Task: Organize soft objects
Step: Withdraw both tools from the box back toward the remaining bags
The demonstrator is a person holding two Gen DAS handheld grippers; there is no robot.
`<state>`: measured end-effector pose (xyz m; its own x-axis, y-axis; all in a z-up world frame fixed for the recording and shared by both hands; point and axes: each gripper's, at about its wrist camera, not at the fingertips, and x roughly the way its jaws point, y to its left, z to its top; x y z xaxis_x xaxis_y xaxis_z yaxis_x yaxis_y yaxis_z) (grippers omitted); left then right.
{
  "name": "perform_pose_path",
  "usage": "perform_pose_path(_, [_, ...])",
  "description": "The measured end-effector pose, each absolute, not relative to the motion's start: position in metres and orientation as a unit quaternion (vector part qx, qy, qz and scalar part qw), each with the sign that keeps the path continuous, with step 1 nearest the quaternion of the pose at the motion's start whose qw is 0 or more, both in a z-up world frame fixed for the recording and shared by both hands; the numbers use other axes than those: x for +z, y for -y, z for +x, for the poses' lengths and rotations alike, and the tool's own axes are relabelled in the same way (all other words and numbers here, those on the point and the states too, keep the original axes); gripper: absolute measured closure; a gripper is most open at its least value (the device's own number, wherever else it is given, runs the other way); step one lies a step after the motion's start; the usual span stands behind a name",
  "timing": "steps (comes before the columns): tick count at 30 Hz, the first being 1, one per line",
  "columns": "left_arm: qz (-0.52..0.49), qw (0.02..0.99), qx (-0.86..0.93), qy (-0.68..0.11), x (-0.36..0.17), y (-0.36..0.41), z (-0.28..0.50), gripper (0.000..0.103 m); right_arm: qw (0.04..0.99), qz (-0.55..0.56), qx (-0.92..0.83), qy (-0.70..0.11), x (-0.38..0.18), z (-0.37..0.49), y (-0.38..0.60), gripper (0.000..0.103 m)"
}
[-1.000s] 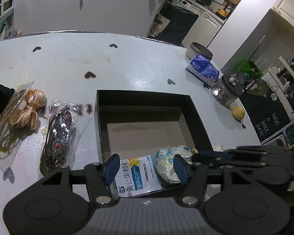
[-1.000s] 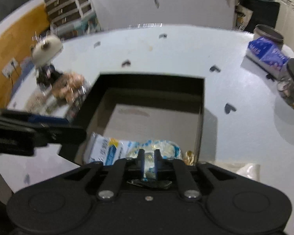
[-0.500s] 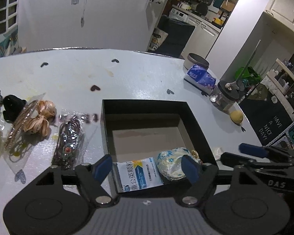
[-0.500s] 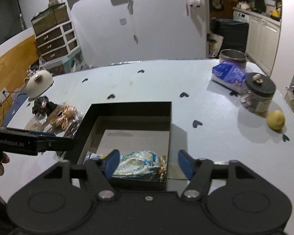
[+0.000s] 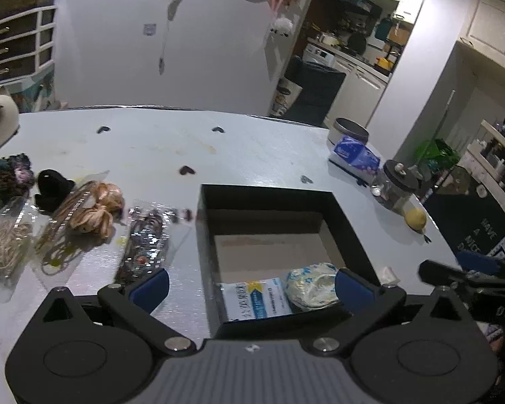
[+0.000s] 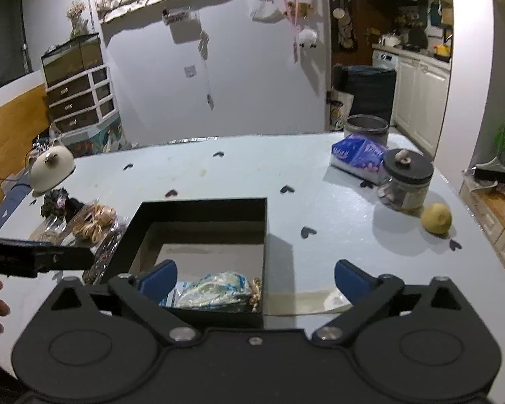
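A black open box sits mid-table. Inside at its near edge lie a white and blue packet and a soft pale bundle in clear wrap. Left of the box lie bagged soft items: a dark beaded bag, a tan ribbon bundle and a beige cord bag. My left gripper is open and empty above the box's near edge. My right gripper is open and empty over the box's near right corner.
A blue tissue pack, a black-lidded glass jar, a metal tin and a lemon stand at the right. A white round object, a black item and a dark fuzzy item sit far left.
The right gripper went from shut to wide open and drew back and up, leaving the pale bundle in the box. The left gripper opened wider and pulled back too.
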<state>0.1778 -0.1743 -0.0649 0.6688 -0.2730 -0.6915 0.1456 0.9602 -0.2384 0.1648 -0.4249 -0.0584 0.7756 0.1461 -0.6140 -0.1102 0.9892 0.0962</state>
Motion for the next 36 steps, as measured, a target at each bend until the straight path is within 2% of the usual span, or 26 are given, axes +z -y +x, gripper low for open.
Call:
perform_pose_path(10, [-0.087,0.932,-0.088,-0.34,-0.056,0.149,0.162,0.0,0.96,0.026,0.055,-0.272,-0.047,0.157,0.412,0.0])
perform_pose_path(20, [-0.08,0.945,-0.069,-0.311,-0.046,0.105,0.159,0.0,0.963,0.036,0.064,-0.26,-0.04,0.161,0.371,0.0])
perform_pose_path(36, [-0.077,0.934,-0.119,-0.329,-0.048,0.001,0.193,0.0,0.961,0.048,0.065,-0.265,-0.039,0.19,0.265,0.0])
